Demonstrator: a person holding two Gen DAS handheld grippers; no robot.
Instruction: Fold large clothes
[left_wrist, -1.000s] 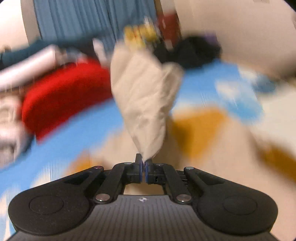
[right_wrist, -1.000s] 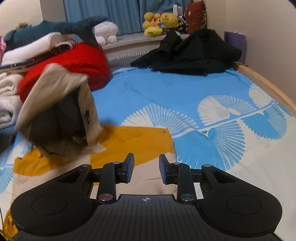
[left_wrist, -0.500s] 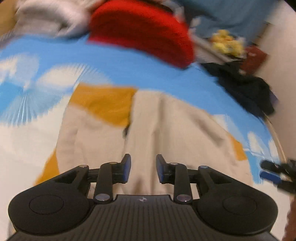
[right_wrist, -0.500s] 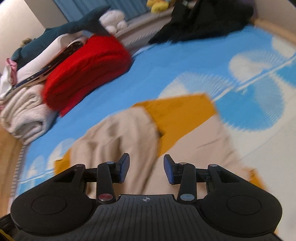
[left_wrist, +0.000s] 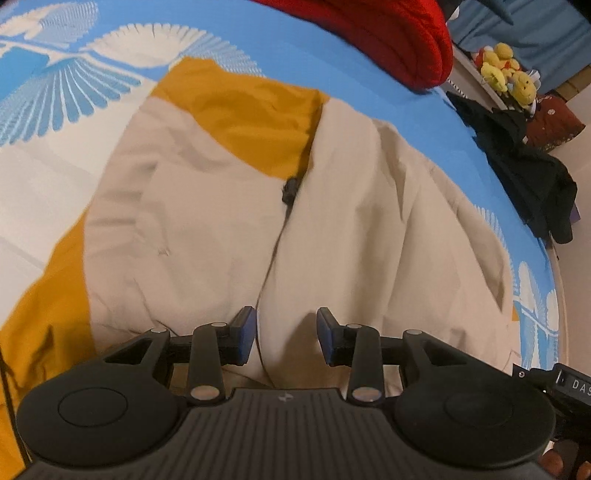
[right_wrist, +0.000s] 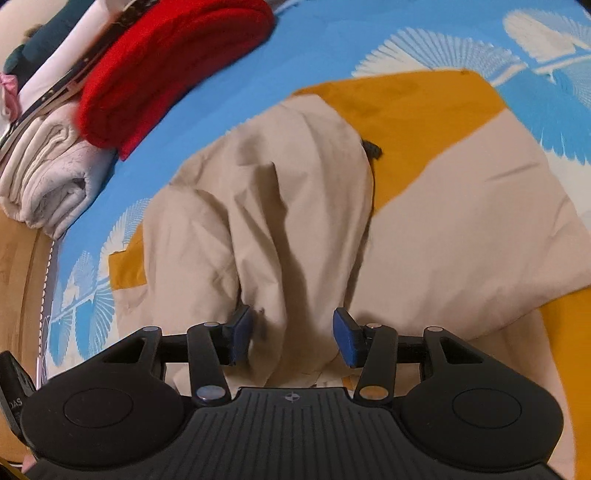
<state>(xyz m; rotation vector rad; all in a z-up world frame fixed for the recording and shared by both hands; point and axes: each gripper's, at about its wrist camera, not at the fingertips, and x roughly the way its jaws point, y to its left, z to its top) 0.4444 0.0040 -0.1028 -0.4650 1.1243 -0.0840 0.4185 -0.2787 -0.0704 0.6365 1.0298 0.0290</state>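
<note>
A large beige and mustard-yellow garment lies spread on the blue patterned bed, with one beige part folded over it. A dark zipper line runs down its middle. My left gripper is open and empty, low over the beige cloth near its front edge. My right gripper is open and empty, straddling a raised fold of the beige cloth; I cannot tell whether the pads touch it.
A red folded knit and rolled white towels lie at the bed's far left. A black garment and yellow plush toys sit at the far right. The blue bedspread surrounds the garment.
My left gripper let go of the beige cloth it was holding up; the cloth now lies flat. Both grippers have dropped low over the garment, both open.
</note>
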